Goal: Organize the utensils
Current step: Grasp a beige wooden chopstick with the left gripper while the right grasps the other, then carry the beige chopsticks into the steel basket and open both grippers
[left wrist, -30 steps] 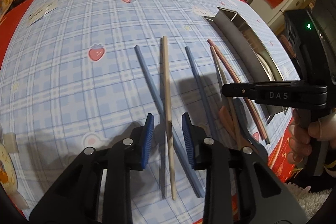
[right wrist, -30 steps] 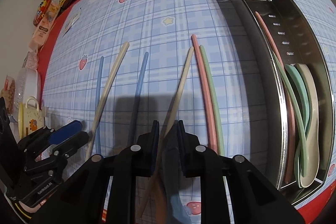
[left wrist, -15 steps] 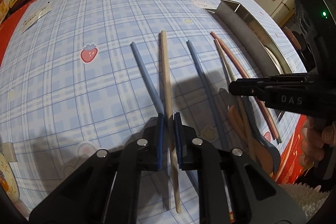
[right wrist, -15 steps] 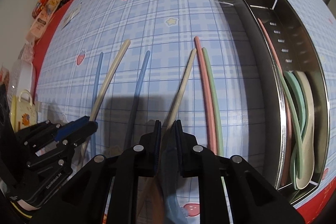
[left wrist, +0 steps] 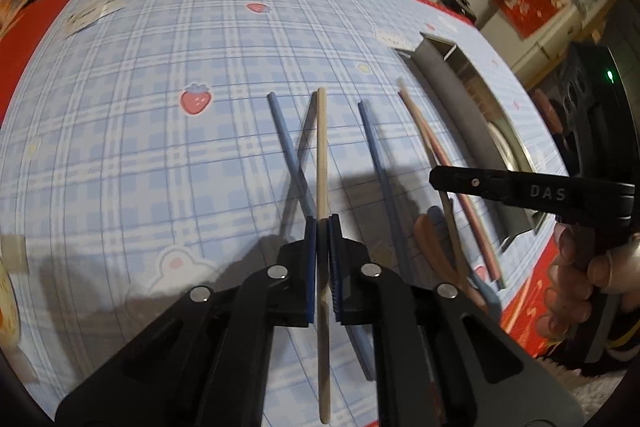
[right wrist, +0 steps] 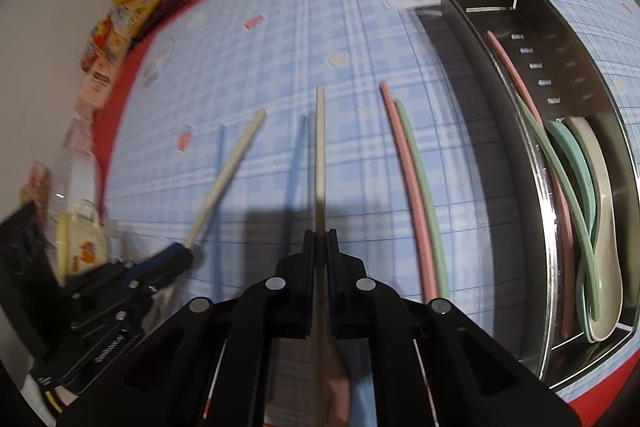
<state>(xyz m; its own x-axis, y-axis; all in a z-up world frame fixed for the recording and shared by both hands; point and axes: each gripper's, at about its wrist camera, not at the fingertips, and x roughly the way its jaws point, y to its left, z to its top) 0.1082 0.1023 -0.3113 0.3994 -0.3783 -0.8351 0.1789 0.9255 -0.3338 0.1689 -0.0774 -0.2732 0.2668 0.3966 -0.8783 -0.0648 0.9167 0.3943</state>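
Note:
My left gripper [left wrist: 322, 221] is shut on a beige chopstick [left wrist: 321, 147], which stands off the plaid tablecloth [left wrist: 160, 167] and casts a slanted shadow. Two blue chopsticks [left wrist: 286, 143] lie on either side of it. My right gripper [right wrist: 320, 233] is shut on a beige long handle [right wrist: 320, 147], raised above the cloth; its lower end is hidden under the jaws. A pink chopstick [right wrist: 408, 179] and a green chopstick [right wrist: 426, 195] lie to its right. In the right wrist view the left gripper [right wrist: 180, 257] shows at the lower left with its beige chopstick [right wrist: 228, 179].
A long steel tray [right wrist: 480, 67] on the right holds pink, green and beige utensils [right wrist: 588, 187]. An orange spoon bowl [left wrist: 430, 239] lies near the table's front edge. A yellow cup [right wrist: 78, 243] and snack packets [right wrist: 120, 23] line the left side. A hand [left wrist: 568, 291] holds the right gripper [left wrist: 436, 179].
Both grippers closed onto their beige sticks. The left chopstick has come up off the cloth, and the right handle has swung from a slant to straight ahead.

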